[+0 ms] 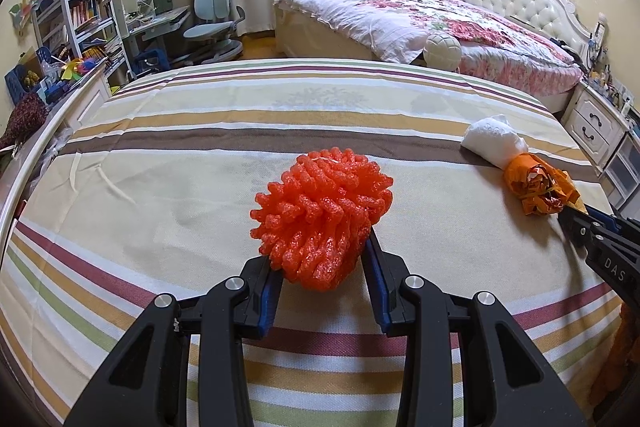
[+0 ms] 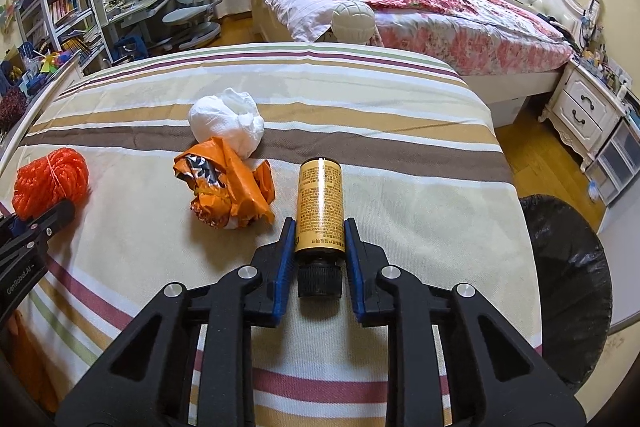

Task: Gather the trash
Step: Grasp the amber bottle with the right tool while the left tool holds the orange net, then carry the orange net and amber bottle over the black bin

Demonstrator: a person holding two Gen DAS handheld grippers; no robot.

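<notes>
Orange foam netting (image 1: 320,215) sits clamped in the left tool (image 1: 320,259). Right tool (image 2: 320,231) has its pads pressed on the amber bottle (image 2: 320,203), lying on the striped bed (image 2: 420,211). Squeeze near the shoulder, I'd judge, lift straight. Black-lined bin (image 2: 568,279) waits right of that tool, past the bed edge; crumpled wrapper (image 2: 228,187) lies left.
</notes>
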